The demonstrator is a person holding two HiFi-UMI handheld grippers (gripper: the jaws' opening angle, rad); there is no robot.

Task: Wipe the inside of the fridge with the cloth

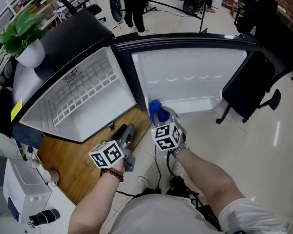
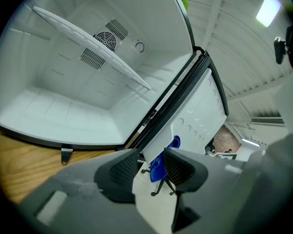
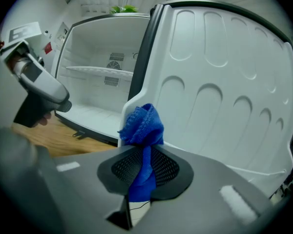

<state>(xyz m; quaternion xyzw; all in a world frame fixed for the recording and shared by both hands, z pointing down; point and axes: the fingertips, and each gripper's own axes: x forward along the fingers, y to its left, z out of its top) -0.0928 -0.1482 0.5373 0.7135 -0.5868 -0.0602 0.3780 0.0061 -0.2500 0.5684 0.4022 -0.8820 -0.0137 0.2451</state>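
Gripped the blue cloth (image 3: 142, 123) between the pads of the right gripper (image 3: 145, 165), bunched end poking out beyond the jaw tips, white fridge door (image 3: 224, 96) just ahead of them. Held the left gripper (image 2: 150, 172) with jaws released and apart, open fridge (image 2: 63, 101) ahead, left of them.

The left gripper (image 1: 128, 130) and right gripper (image 1: 162, 117) were grey, each bearing a black-and-white marker cube (image 1: 107, 155) — a brown bead bracelet (image 1: 112, 173) circled the left wrist.
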